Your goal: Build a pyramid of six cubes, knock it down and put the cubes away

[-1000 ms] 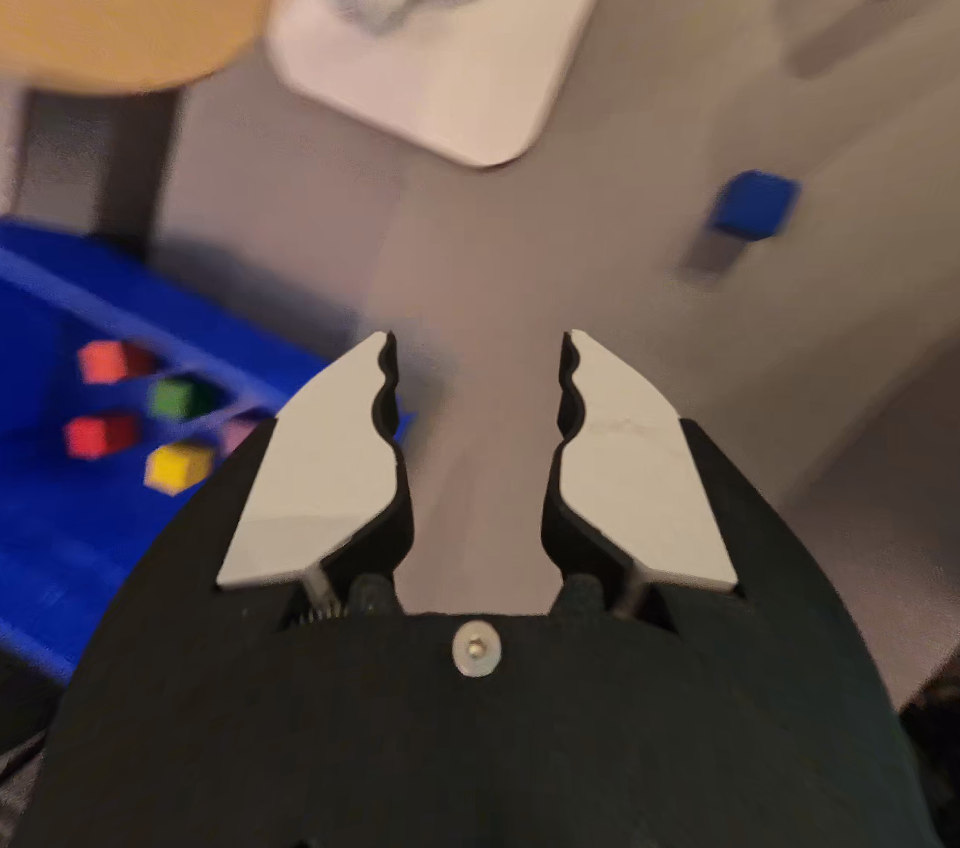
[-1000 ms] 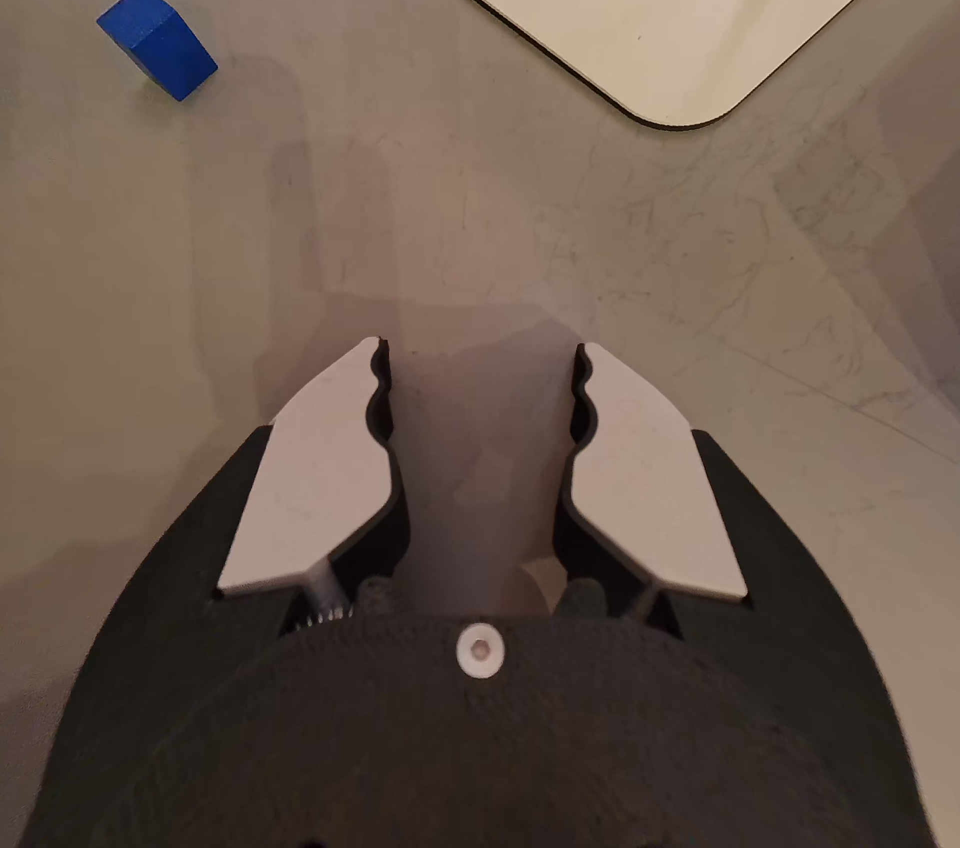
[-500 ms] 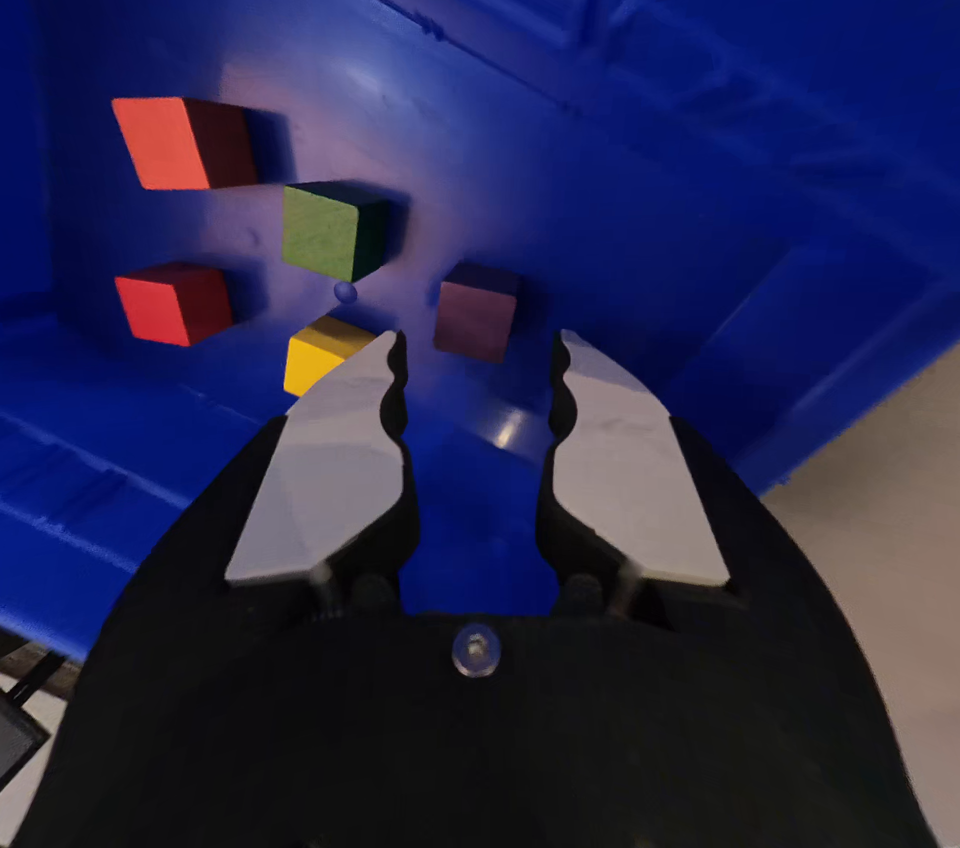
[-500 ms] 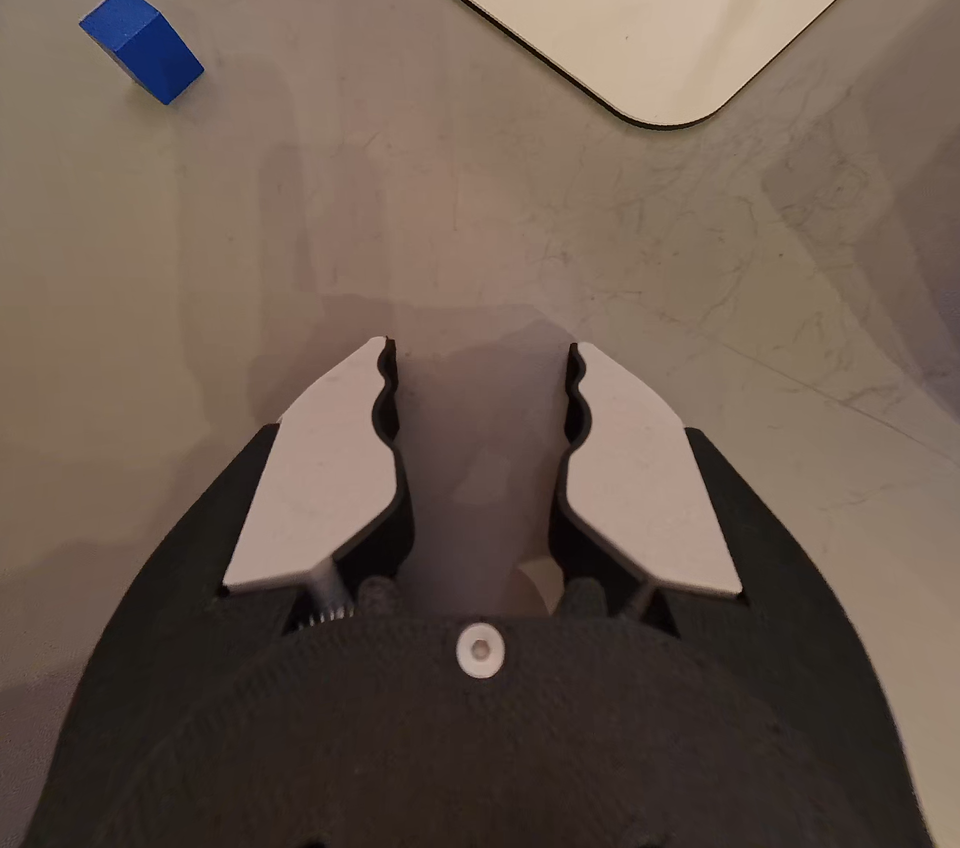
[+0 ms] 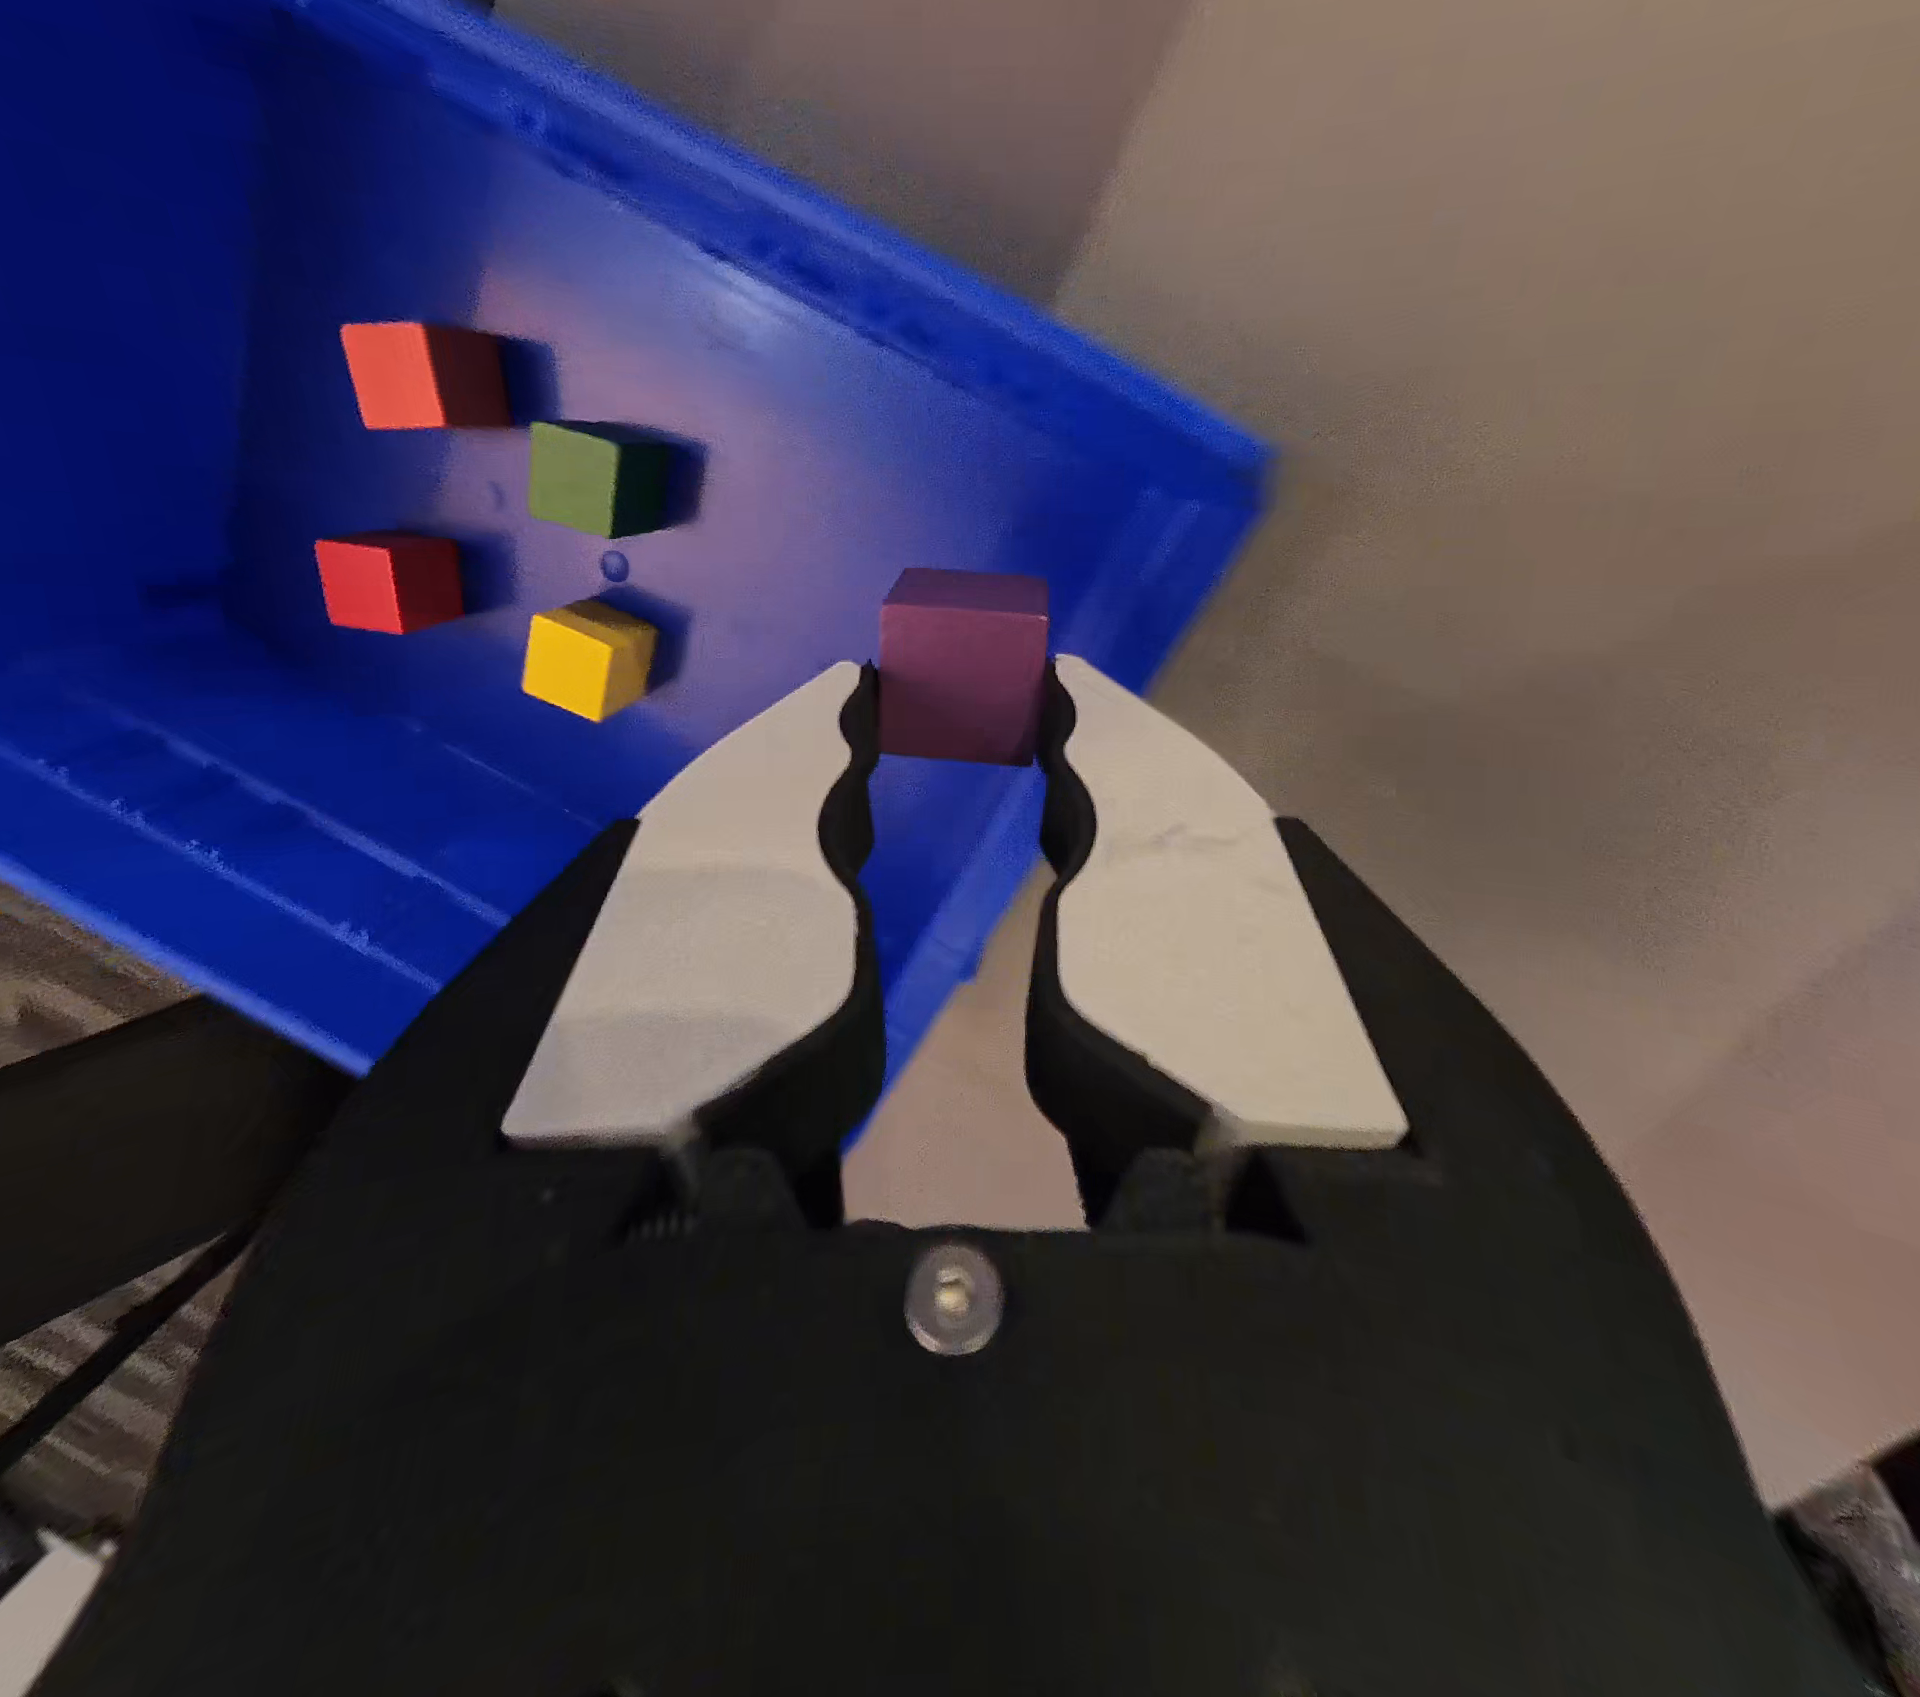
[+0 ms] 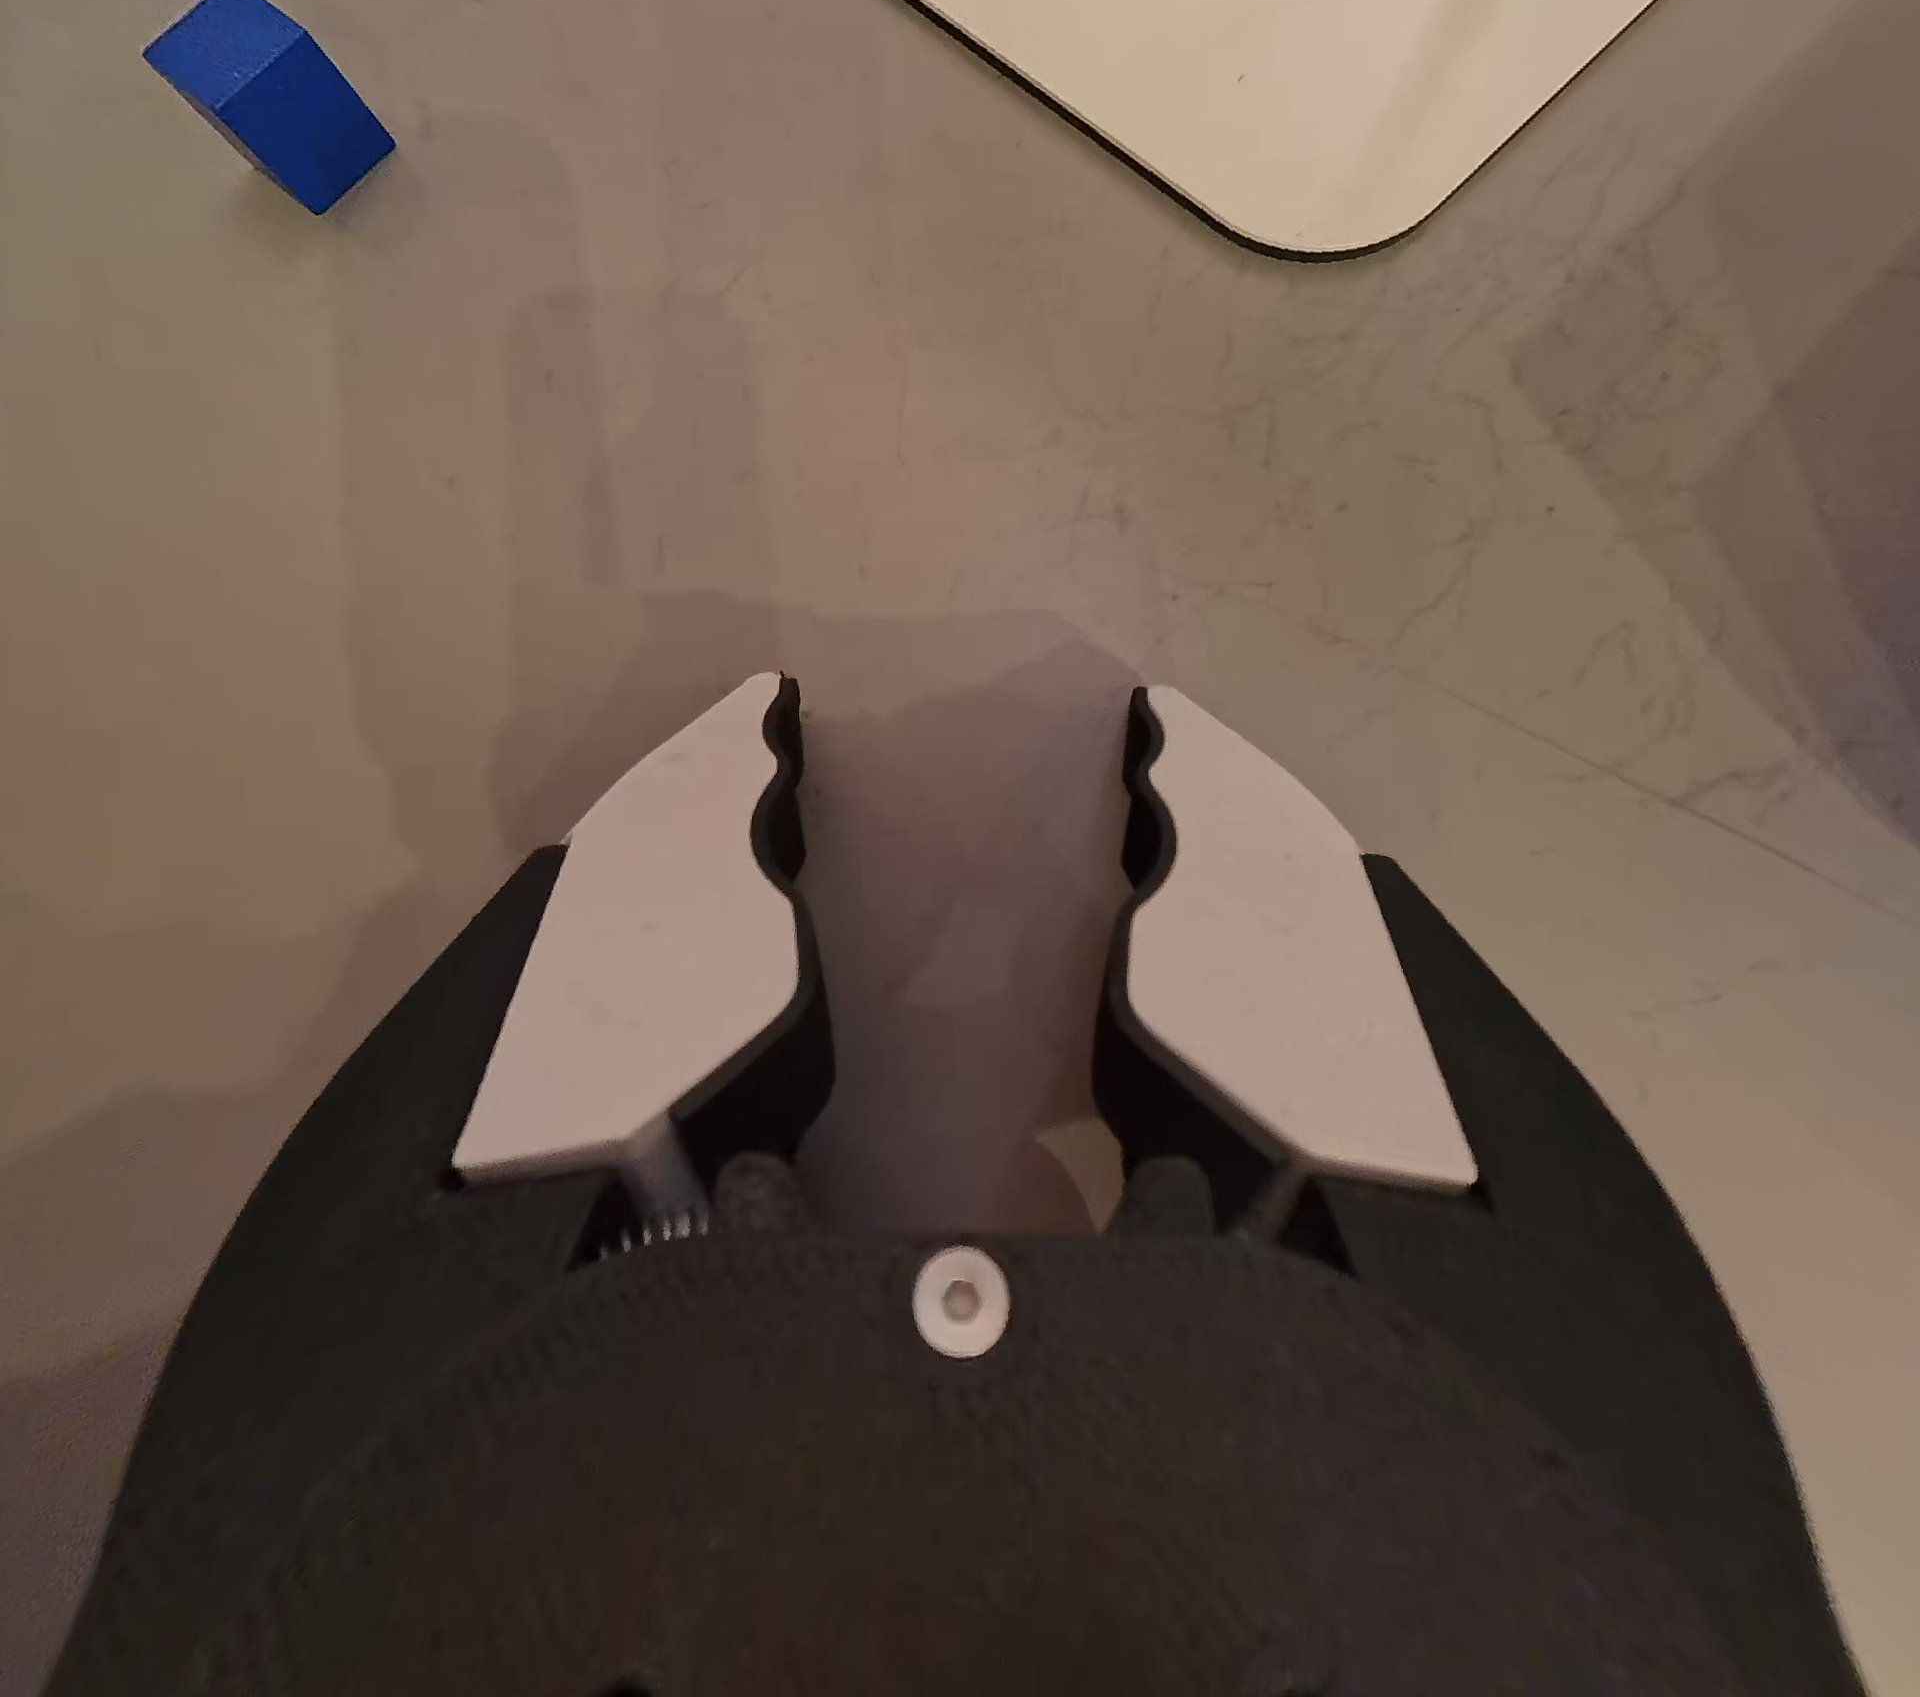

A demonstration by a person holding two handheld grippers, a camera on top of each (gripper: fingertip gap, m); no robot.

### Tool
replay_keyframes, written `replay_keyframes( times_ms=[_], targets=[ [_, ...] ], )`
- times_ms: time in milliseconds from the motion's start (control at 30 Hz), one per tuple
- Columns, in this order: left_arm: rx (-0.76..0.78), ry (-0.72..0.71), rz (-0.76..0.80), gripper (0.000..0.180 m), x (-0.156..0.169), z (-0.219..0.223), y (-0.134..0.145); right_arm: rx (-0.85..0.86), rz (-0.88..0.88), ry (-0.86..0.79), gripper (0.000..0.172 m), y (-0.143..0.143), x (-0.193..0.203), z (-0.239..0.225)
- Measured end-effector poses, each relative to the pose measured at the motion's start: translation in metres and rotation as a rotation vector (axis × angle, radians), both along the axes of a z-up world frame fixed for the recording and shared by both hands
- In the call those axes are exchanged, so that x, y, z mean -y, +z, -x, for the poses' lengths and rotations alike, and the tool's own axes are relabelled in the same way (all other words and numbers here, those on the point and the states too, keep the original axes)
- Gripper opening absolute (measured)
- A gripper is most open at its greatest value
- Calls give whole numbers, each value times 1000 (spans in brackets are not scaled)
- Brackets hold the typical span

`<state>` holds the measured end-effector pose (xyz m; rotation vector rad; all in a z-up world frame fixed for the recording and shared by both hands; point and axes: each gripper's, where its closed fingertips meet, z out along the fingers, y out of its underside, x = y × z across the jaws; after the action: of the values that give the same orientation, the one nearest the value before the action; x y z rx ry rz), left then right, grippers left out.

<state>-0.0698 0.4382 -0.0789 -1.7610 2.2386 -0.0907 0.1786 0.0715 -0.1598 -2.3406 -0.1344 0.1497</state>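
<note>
grey marbled bench [image 6: 935,421]; blue plastic bin [image 5: 727,276] holds two red, one green, one yellow wooden cube. left tool [image 5: 961,691] clamps small purple wooden cube [image 5: 961,671] over the bin. right tool [image 6: 966,702] wide, bare. blue wooden cube [image 6: 265,89] on bench.

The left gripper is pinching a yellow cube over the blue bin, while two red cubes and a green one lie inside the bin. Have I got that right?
Not quite: the left gripper pinches a purple cube, not a yellow one. The left wrist view shows the yellow cube lying in the blue bin with the two red cubes and the green one.
</note>
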Motion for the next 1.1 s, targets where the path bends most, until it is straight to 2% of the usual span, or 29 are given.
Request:
replay_keyframes(
  times_ms=[100, 200, 333, 433, 700, 1100],
  targets=[
    [10, -42, -16, 28, 45, 7, 20, 1, 0, 3, 61, 0, 0, 0],
    [60, -95, 58, 28, 102, -1, 22, 3, 0, 6, 61, 0, 1, 0],
    [20, -185, 117, 28, 165, -13, -11, 5, 0, 9, 62, 0, 1, 0],
    [18, -222, 171, 28, 199, -26, -35, 8, 0, 10, 62, -1, 2, 0],
    [-19, -281, 180, 28, 228, -44, -67, 14, -2, 12, 62, -1, 2, -1],
    [-71, -328, 184, 28, 243, -53, -85, 18, -3, 12, 61, -1, 2, -1]
  ],
)
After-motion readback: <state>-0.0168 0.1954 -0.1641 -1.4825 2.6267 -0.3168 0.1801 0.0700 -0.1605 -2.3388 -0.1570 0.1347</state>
